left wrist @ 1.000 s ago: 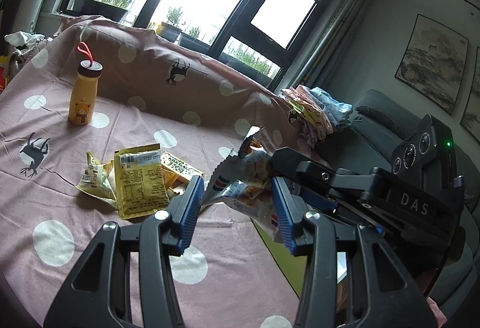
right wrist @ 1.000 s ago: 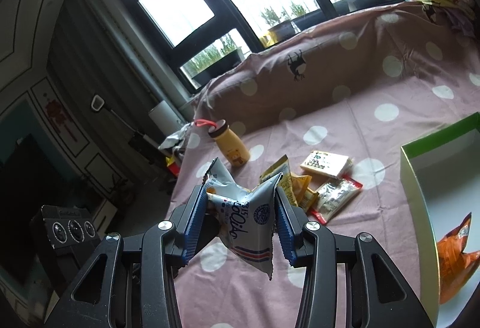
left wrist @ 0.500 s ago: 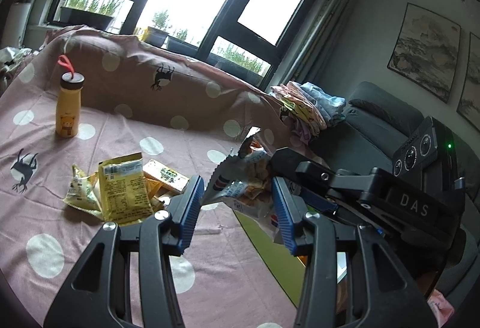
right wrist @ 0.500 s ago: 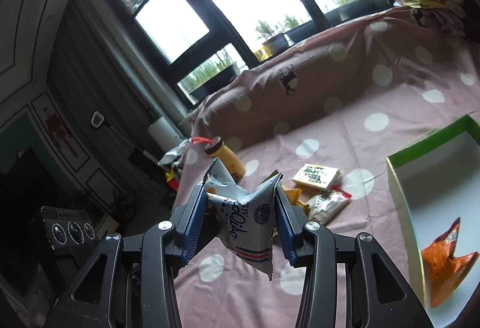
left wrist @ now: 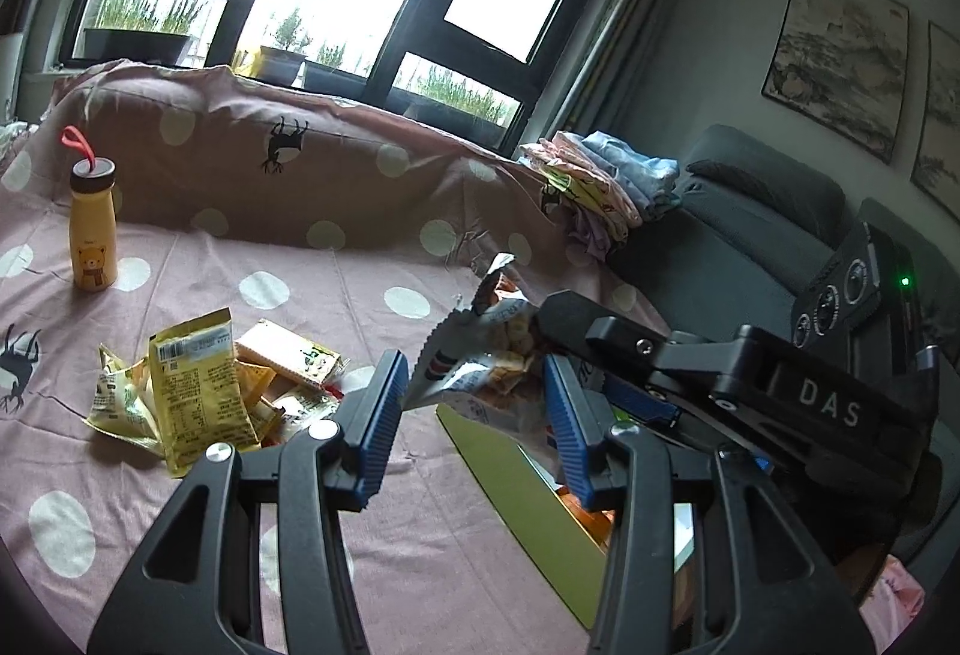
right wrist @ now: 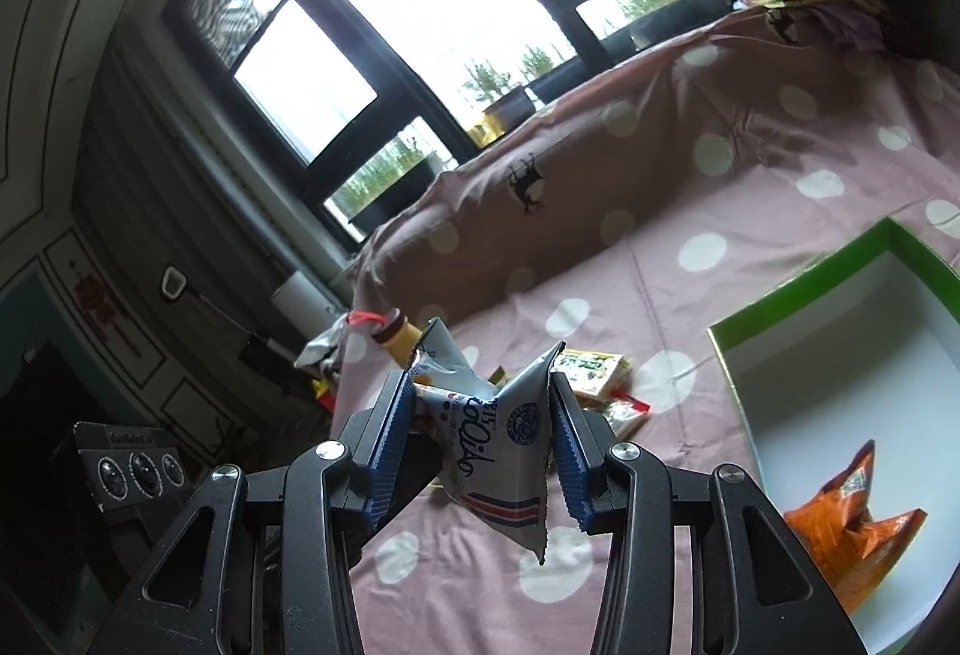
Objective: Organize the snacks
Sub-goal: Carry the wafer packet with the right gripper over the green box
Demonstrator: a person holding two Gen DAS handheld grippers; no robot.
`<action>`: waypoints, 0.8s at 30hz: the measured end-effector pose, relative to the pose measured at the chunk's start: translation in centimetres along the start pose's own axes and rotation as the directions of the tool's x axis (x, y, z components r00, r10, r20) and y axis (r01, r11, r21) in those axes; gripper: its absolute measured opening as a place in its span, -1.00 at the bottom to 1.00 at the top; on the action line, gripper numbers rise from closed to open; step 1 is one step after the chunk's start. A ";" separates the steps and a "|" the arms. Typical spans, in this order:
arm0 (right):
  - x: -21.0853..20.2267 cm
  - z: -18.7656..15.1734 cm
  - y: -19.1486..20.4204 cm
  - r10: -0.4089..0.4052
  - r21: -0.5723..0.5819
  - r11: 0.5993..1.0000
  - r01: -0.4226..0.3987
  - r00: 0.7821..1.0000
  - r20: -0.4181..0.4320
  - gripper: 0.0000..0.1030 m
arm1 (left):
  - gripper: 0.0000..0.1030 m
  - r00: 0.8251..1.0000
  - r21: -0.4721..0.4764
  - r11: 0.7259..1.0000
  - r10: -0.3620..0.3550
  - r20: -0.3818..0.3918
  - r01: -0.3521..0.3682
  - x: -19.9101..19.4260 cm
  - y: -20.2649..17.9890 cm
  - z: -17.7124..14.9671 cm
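A silver-white snack bag [left wrist: 480, 367] with red and blue stripes hangs in the air over the pink dotted bedcover. Both grippers hold it. My left gripper [left wrist: 474, 415] has its blue pads against the bag's two sides. My right gripper [left wrist: 576, 355] reaches in from the right and clamps the same bag. In the right wrist view the bag [right wrist: 498, 451] is pinched and crumpled between the right gripper [right wrist: 480, 445] pads. Just right of the bag lies a green box [right wrist: 780, 295] with a white inside, and an orange bag [right wrist: 840, 529] rests in it.
A pile of yellow snack packs [left wrist: 198, 403] lies on the cover to the left, with a yellow bottle [left wrist: 93, 235] beyond it. Folded clothes [left wrist: 600, 181] sit on a raised fold at the back. A grey sofa [left wrist: 750, 211] stands to the right. The green box wall [left wrist: 522, 487] lies under the bag.
Both grippers have carried the bag sideways together toward the green box. The snack pile and bottle have slid left, and more of the box shows in the right wrist view.
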State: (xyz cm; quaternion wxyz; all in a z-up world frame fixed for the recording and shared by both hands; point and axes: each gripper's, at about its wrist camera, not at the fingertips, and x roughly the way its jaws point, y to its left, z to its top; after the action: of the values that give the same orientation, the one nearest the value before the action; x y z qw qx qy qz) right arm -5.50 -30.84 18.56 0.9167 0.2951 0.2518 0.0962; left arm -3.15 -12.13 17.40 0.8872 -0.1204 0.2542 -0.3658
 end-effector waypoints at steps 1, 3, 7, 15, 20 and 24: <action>0.0 0.0 -0.1 -0.007 0.001 1.000 0.007 1.000 0.002 -0.09 | -0.12 1.000 0.001 1.000 -0.002 -0.005 0.002 0.2 -0.1 0.0; -0.2 0.1 -0.4 -0.012 0.008 1.000 0.012 1.000 0.005 -0.09 | -0.12 1.000 -0.005 1.000 -0.010 -0.012 0.010 0.6 -0.2 0.0; -0.6 0.2 -0.9 -0.020 0.018 1.000 0.019 1.000 0.010 -0.09 | -0.12 1.000 0.003 1.000 -0.017 -0.021 0.017 1.1 -0.6 0.0; -1.4 0.5 -2.1 -0.040 0.047 0.998 0.038 0.999 0.031 -0.09 | -0.12 0.999 0.030 0.999 -0.029 -0.039 0.030 2.2 -1.8 0.0; -2.0 0.7 -2.6 -0.063 0.057 0.997 0.060 0.997 0.046 -0.09 | -0.12 0.997 0.022 0.998 -0.052 -0.052 0.053 3.2 -2.2 0.0; -2.3 0.8 -3.4 -0.075 0.080 0.994 0.071 0.996 0.056 -0.09 | -0.12 0.996 0.038 0.998 -0.056 -0.062 0.059 3.9 -2.9 -0.1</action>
State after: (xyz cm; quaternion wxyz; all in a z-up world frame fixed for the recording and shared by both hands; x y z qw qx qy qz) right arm -6.95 -34.72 18.12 0.9143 0.3240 0.2389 0.0441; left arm -2.58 -16.96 17.11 0.8703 -0.0987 0.2704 -0.3998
